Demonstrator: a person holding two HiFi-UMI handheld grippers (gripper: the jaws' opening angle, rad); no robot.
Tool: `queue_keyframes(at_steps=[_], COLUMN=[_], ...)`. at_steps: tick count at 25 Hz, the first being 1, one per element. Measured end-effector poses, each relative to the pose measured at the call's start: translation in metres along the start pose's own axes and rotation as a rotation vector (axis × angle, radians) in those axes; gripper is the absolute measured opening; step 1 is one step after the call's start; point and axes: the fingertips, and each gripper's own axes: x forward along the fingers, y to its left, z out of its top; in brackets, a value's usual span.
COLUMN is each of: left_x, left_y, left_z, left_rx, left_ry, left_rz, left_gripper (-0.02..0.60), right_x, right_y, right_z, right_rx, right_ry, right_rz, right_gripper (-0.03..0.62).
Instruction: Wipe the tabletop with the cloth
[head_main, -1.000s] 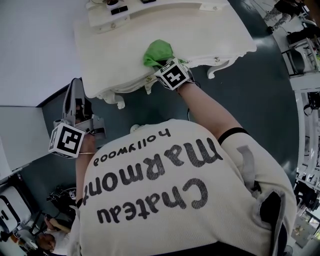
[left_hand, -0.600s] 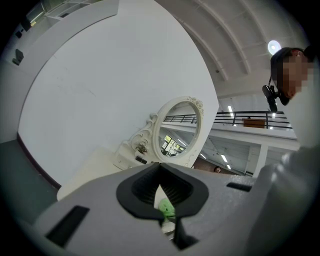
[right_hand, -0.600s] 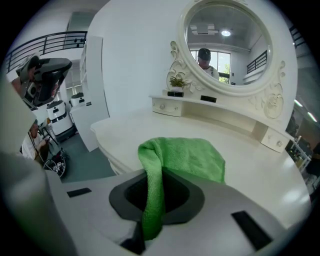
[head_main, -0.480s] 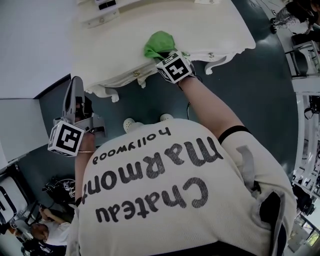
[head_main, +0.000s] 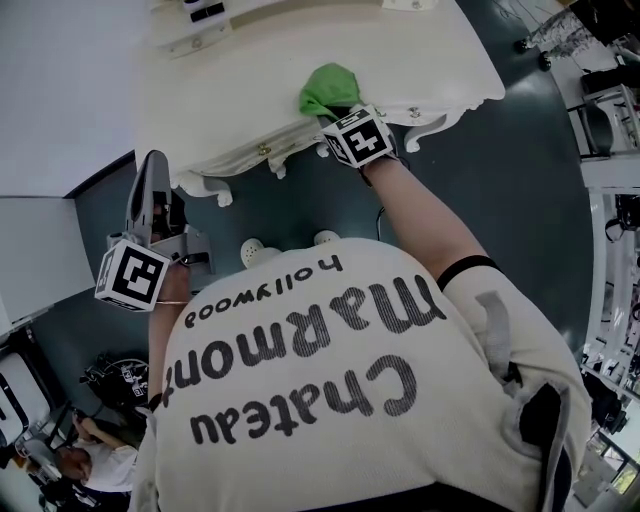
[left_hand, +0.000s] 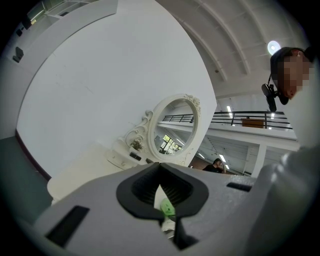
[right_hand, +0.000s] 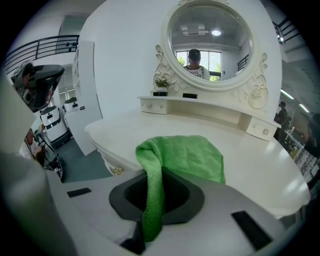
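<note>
My green cloth (head_main: 330, 88) lies bunched near the front edge of the cream counter (head_main: 230, 90). One fold is pinched between the fingers (right_hand: 192, 200) of my right gripper (head_main: 338, 112). My left gripper (head_main: 150, 185) hangs off to the side of the counter, fingers together on nothing. A round mirror (right_hand: 210, 40) stands at the back.

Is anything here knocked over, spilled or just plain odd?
Nothing stands out. The green cloth lies bunched on the white tabletop near its front edge, pinched in the right gripper; the left gripper hangs shut and empty off to the side.
</note>
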Motion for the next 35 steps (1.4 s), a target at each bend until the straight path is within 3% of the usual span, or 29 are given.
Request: queue_keyframes(at_steps=[6,13,17,23,25,29,35], left_x=[0.009,0.018,0.026,0.035,0.035,0.033,0.033], left_y=[-0.009,-0.011,-0.016,-0.031,-0.035,-0.030,-0.022], left_z=[-0.003,-0.007,-0.003,-0.002,0.000,0.005,0.004], left_rx=[-0.008,0.016,0.029,0.006,0.024,0.093,0.178], left_ry=[0.014,0.052,0.058,0.070,0.078,0.090,0.112], left_rz=[-0.042,-0.075,-0.105,-0.165,-0.177,-0.156,-0.132], left_gripper=[0.008,0.008,0.008,0.008,0.008,0.008,0.008], right_x=[-0.004,-0.030,-0.054,-0.097,-0.109,-0.132,-0.158], right_y=[-0.004,-0.007,-0.011,-0.002,0.001,0.009,0.020], right_z=[-0.022,0.004,0.032,0.075,0.087,0.121,0.161], right_rx=[0.116,0.238,0.448,0.810,0.886,0.913,0.776], right_ry=[0.034,-0.111,-0.238,-0.473,-0.524,-0.636,-0.739], right_rz=[0.020,0.010,0.035,0.178,0.209,0.244,0.200], right_gripper=[0.044,0.044,0.045,0.046,0.046,0.046,0.046])
